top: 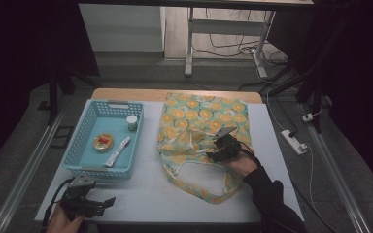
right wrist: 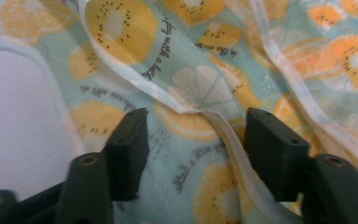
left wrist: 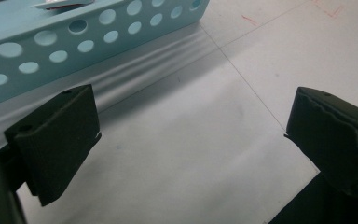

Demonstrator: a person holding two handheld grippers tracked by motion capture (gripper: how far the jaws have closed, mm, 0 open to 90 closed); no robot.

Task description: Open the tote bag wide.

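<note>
Fruit-print bag lying flat on the table, just right of the basket, mouth and handles toward the near edge. Hemmed edge of the fabric bunched up between the jaws of the right gripper, which stand partly open; pads not pressing, so nothing gripped yet. In the high view, right gripper low over the middle of the bag.

Step in hand, as judged: taking hold of the rim to open the bag. Next move calls for sinking a little, closing on the upper layer alone, then lifting to part the mouth.

Left gripper wide open and empty, over bare table by the basket's near wall. Inside the basket: a round tin, a tube, a small jar, likely bound for the bag.
</note>
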